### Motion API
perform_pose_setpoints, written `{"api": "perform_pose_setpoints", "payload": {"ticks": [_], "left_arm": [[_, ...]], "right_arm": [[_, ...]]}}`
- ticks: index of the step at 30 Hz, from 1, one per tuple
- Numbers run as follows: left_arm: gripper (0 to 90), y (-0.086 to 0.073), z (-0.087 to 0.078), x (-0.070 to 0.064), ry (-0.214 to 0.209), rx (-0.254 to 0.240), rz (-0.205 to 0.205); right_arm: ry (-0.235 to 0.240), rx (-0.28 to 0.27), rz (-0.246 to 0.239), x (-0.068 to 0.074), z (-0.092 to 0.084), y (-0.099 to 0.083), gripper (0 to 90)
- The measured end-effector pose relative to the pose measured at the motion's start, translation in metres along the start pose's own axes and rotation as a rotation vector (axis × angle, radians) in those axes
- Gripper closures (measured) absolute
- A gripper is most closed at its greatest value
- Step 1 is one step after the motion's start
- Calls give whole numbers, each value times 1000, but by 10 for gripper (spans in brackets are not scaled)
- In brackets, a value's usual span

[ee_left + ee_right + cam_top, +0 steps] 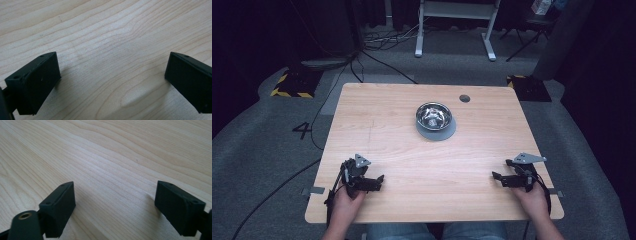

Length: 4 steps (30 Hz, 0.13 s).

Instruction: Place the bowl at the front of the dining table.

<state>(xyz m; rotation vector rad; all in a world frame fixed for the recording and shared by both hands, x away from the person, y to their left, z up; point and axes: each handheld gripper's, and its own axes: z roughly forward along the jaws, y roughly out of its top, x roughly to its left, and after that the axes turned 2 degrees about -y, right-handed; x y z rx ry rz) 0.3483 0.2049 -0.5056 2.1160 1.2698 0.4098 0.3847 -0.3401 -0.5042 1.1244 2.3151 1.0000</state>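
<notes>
Work has apparently not begun: the left gripper (pixel 371 183) and the right gripper (pixel 502 178) rest low at the near corners of the table (pixel 382 125), each with its jaws wide apart and holding nothing. The steel bowl (pixel 433 115) stands on a grey round plate (pixel 436 132) near the far middle, well apart from both. Something pale and shiny lies inside the bowl, but I cannot tell what.
</notes>
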Motion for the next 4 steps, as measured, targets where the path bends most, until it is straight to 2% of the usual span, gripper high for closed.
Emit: {"api": "perform_pose_setpoints", "payload": {"ticks": [4], "left_arm": [[1, 0, 0, 0, 0, 0, 0]], "right_arm": [[5, 5, -6, 0, 1, 0, 141]]}}
